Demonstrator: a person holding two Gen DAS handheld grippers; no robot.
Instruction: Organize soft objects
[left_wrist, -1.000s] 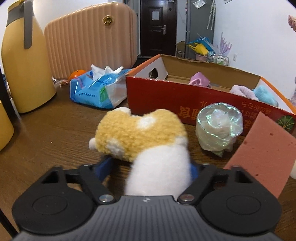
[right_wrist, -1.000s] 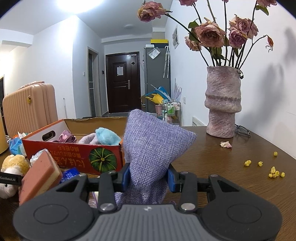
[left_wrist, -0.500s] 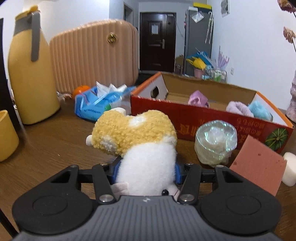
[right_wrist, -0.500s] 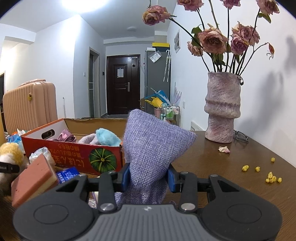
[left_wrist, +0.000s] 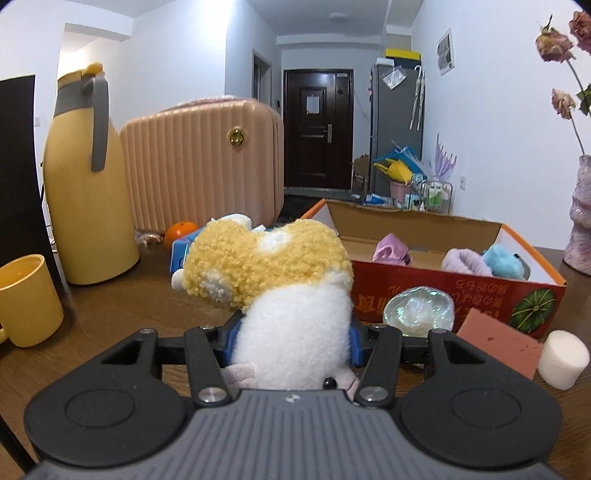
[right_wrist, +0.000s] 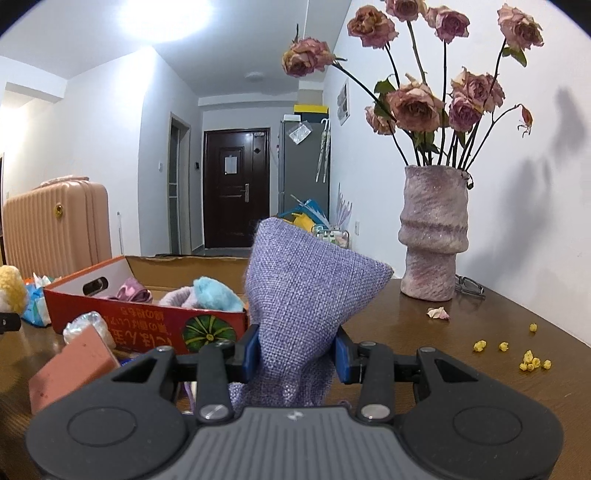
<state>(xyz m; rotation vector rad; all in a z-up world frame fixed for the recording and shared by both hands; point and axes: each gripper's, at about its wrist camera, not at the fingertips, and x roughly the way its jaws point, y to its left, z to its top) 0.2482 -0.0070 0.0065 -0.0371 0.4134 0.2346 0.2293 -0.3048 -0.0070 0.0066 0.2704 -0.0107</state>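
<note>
On both sides tongs clamp: left plush toy, right lilac pouch; box lettering unreadable.

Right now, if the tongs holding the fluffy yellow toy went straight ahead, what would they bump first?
Probably the red cardboard box. The left tongs, shut on the plush toy, point slightly down toward its near wall, though the toy hides part of the way, so depth is unclear.
</note>
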